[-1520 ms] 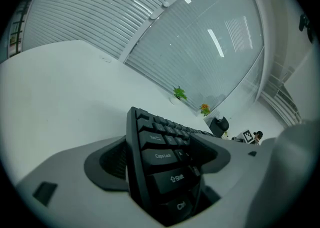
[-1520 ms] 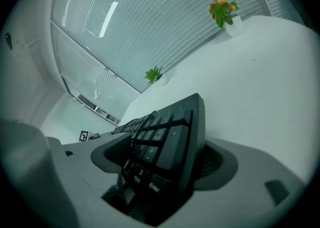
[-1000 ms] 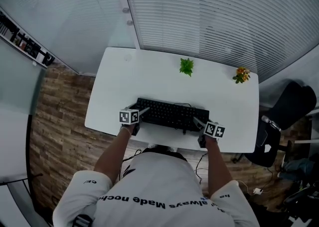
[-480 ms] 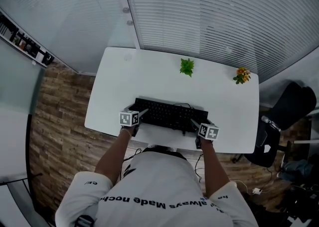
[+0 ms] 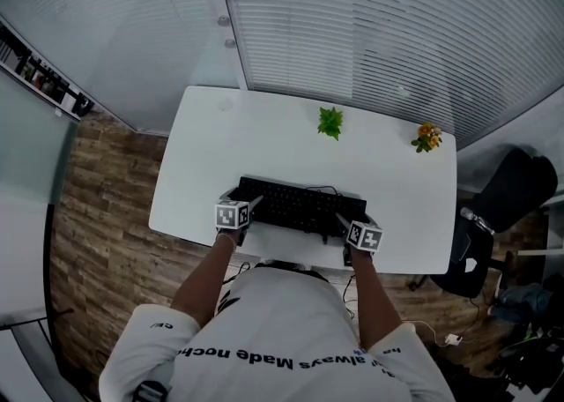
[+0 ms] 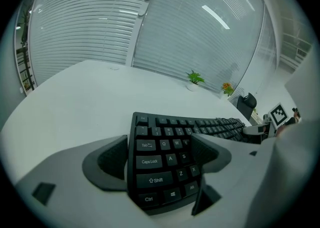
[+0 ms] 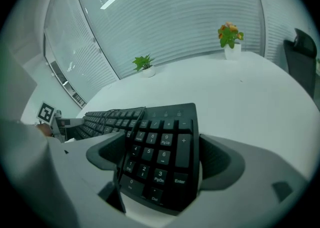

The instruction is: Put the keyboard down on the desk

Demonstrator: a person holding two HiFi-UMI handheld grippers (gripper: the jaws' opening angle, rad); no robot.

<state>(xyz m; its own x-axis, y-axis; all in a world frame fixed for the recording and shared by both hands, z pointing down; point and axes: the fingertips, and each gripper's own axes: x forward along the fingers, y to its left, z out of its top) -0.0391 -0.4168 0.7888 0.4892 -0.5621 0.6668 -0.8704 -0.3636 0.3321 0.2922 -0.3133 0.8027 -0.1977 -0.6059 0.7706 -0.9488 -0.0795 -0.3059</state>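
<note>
The keyboard lies on the white surface near our edge. Our left gripper presses its jaws on the keyboard's left end. Our right gripper has its jaws opening around the number-pad end.

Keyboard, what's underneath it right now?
The white desk is under the keyboard and shows all around its edges. The patch of desktop directly beneath is covered, so nothing there can be seen.
</note>
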